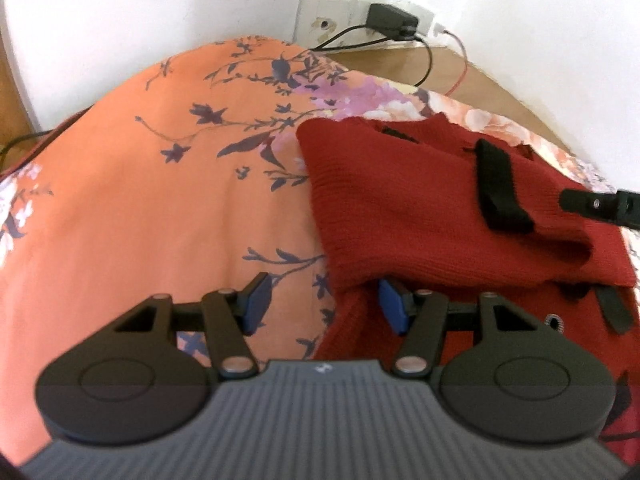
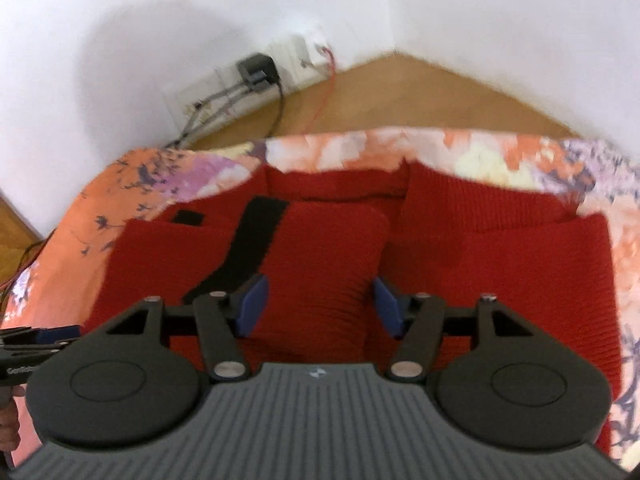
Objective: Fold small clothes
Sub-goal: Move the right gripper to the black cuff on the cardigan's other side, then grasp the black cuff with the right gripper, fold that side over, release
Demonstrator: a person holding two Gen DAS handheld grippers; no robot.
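Red knit garment (image 2: 320, 248) sits right under my right gripper (image 2: 316, 306), a folded hump of it between the blue pads, which stand wide and do not press it. My left gripper (image 1: 324, 306) also stands wide at the garment's left edge, right pad tucked under a fold. All lies on the orange floral sheet (image 1: 160, 184), with a black strap (image 2: 244, 248) running across the knit.

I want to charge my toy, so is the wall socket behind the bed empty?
No, a black plug-in charger sits in the white wall socket plate, and its dark cable trails down to the wooden floor.
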